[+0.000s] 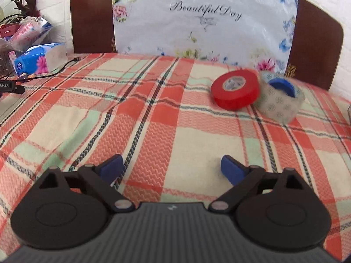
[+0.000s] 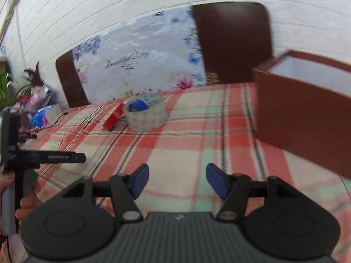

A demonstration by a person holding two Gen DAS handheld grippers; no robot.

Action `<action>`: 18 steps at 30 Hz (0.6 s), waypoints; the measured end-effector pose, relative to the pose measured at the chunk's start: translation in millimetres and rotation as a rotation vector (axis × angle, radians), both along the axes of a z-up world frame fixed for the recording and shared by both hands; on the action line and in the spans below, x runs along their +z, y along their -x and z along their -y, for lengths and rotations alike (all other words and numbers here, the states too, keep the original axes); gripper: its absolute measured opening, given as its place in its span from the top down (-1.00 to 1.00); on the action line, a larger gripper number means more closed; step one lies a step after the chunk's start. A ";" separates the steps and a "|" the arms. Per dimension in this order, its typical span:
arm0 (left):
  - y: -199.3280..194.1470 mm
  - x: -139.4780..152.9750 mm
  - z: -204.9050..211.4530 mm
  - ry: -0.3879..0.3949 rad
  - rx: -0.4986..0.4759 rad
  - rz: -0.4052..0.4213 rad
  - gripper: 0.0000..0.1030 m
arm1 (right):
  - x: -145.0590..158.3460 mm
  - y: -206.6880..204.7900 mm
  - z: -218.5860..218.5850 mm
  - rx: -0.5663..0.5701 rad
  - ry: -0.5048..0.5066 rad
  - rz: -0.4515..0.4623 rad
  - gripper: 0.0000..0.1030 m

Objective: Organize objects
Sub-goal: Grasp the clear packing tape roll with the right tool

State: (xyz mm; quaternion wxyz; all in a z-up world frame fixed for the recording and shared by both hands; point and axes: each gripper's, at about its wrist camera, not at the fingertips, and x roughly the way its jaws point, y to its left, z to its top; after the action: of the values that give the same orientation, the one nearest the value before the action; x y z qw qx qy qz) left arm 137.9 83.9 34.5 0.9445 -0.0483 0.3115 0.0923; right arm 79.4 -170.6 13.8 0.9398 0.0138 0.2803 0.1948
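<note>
The script words "Beautiful Day" stand on the floral plastic cover (image 1: 204, 19) against the headboard, legible in the left wrist view and blurred but recognisable in the right wrist view (image 2: 129, 61). A black device (image 1: 12, 87) at the left edge carries white lettering ending in "obot.AI". Other printing is too blurred to read.

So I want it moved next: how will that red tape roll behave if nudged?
The red tape roll is propped tilted against the clear patterned tape roll, so a nudge would probably drop it flat or set it rolling. It looks rigid and fairly light, and its smooth sides may be slippery.
</note>
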 end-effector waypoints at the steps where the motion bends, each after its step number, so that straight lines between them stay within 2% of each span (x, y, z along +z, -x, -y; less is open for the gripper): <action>1: -1.3 0.1 4.2 -0.013 -0.009 0.004 -0.90 | 0.1 -8.5 -10.8 0.015 0.016 0.021 -0.60; 4: -3.0 -0.2 12.7 -0.042 -0.032 0.013 -0.90 | -2.8 -35.8 -44.3 0.071 0.095 0.070 -0.60; 7: -0.8 -2.6 4.6 -0.003 -0.040 0.029 -0.90 | -6.6 -67.2 -68.7 0.097 0.121 0.109 -0.70; 10: -0.6 -3.8 2.1 0.012 -0.042 0.039 -0.90 | -15.0 -106.3 -80.7 0.097 0.076 0.065 -0.94; 13: -0.7 -4.3 1.2 0.021 -0.047 0.046 -0.90 | -23.7 -138.3 -92.8 0.117 0.078 0.035 -0.99; 15: -1.0 -4.5 0.2 0.031 -0.047 0.050 -0.90 | -25.3 -149.2 -101.1 0.131 0.101 0.029 -0.98; 16: -1.5 -4.5 -0.2 0.034 -0.046 0.052 -0.90 | -25.7 -151.9 -104.4 0.156 0.104 0.028 -0.85; 18: -2.2 -4.5 -0.6 0.037 -0.044 0.054 -0.90 | -24.2 -150.1 -109.0 0.152 0.127 0.047 -0.82</action>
State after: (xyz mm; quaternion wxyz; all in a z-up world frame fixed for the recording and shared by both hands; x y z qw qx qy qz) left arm 140.2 84.5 30.0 0.9533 -0.0612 0.2887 0.0644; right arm 229.4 -61.6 -10.4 0.9277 -0.0718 0.2700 0.2477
